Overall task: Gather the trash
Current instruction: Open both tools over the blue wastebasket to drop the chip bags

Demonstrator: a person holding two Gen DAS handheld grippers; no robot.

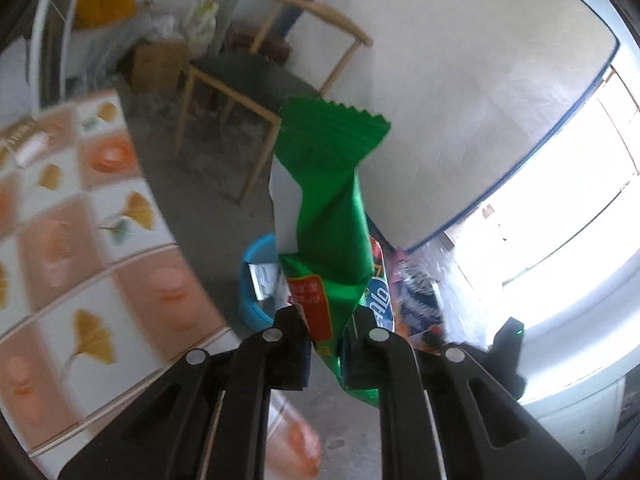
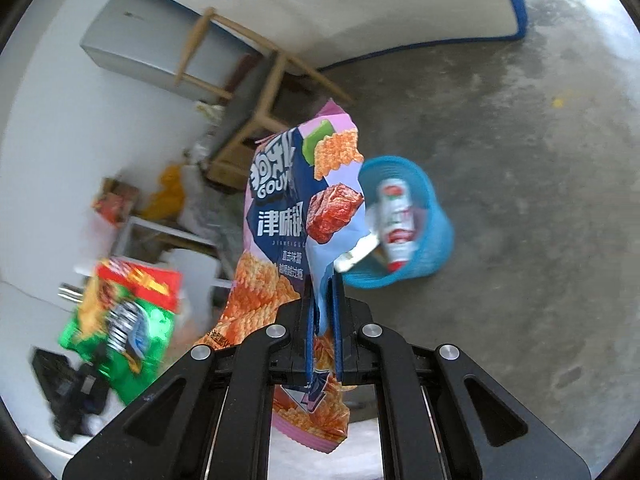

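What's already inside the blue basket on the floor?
In the blue basket, a white, red-labelled wrapper or bottle and a silvery scrap show. The pink snack bag covers its left side; the bottom is hidden.

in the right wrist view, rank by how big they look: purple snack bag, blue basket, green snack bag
1. purple snack bag, though it is nearest the camera
2. and 3. blue basket and green snack bag: look alike, unranked

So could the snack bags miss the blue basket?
Maybe. The blue basket is small and already holds a can, so a wide bag could catch on its rim. The right tongs pinch the purple snack bag by a thin fold, and the left tongs hold the green wrapper low, so either might slip early.
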